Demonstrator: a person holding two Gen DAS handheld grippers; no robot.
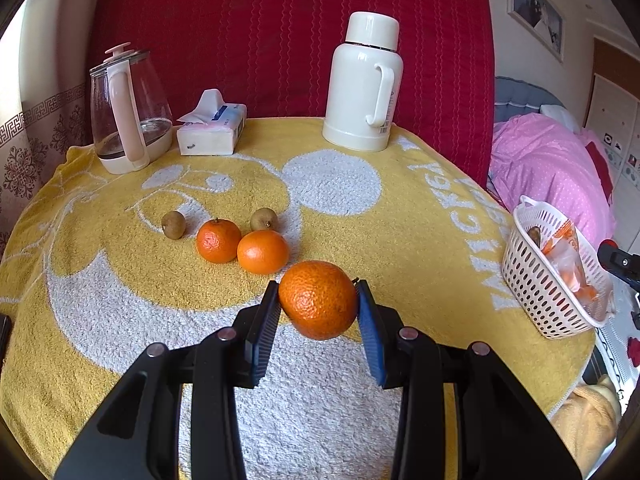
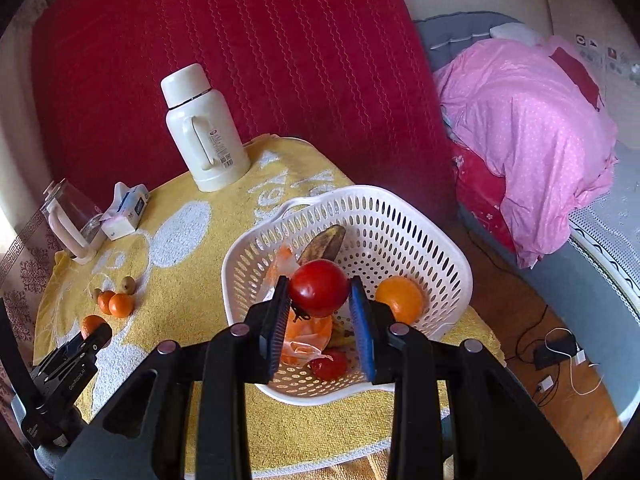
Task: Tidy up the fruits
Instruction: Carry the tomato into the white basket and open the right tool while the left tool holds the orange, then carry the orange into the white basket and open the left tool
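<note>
In the lower middle of the left wrist view, the left tongs [image 1: 318, 300] are clenched on an orange [image 1: 318, 300]; both blue pads press on its sides, and it is lifted above the yellow towel [image 1: 420, 240] that covers the surface. Just above it in the frame, two smaller oranges [image 1: 240, 246] lie touching each other, with two small brown fruits [image 1: 173, 224] close behind them. At the right edge stands a white basket [image 1: 532, 280] with some orange packets inside. In the upper part I see a white thermos [image 1: 362, 84], a tissue pack [image 1: 212, 126] and a glass kettle [image 1: 128, 112].

In the center of the right wrist view, the right tongs [image 2: 320, 292] are clenched on a red tomato [image 2: 319, 288], held over the white basket [image 2: 400, 220]. Inside the basket lie another orange [image 2: 400, 298] at the right, a second tomato [image 2: 330, 364] at the bottom and a dark spotted banana [image 2: 324, 242] behind. At the lower left, the left tongs [image 2: 94, 330] appear with their orange.
</note>
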